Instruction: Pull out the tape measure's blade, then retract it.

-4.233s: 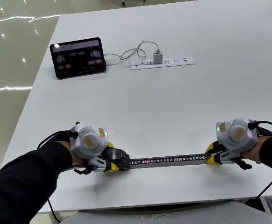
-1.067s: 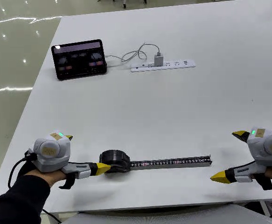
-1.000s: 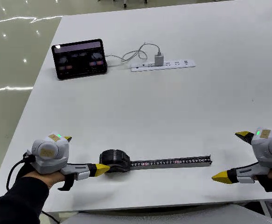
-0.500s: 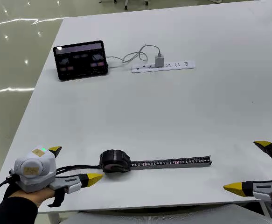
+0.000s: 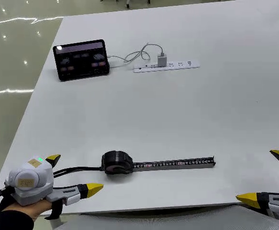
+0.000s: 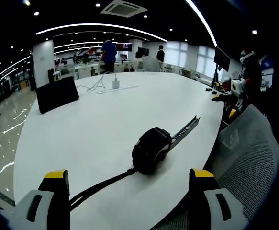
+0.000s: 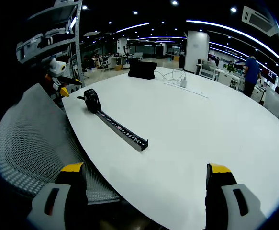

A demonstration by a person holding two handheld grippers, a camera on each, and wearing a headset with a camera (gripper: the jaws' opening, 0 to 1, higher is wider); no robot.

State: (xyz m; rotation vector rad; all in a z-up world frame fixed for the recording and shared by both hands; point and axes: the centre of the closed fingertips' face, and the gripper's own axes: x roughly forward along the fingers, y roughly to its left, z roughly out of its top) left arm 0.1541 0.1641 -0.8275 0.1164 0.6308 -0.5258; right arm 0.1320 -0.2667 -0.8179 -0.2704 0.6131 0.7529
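Your tape measure case [image 5: 117,162] sits on the white table [image 5: 177,105] at about 2 o'clock from your left gripper [image 5: 74,172], the nearer one. Its blade [image 5: 175,163] lies flat, running toward 3 o'clock. Both grippers gape wide, holding nothing, and your right gripper [image 5: 263,175] is well apart from the blade's tip.

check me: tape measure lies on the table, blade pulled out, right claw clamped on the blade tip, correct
Not quite: the right claw is open and clear of the blade, as the right gripper view shows. The tape measure does lie on the table, blade out.
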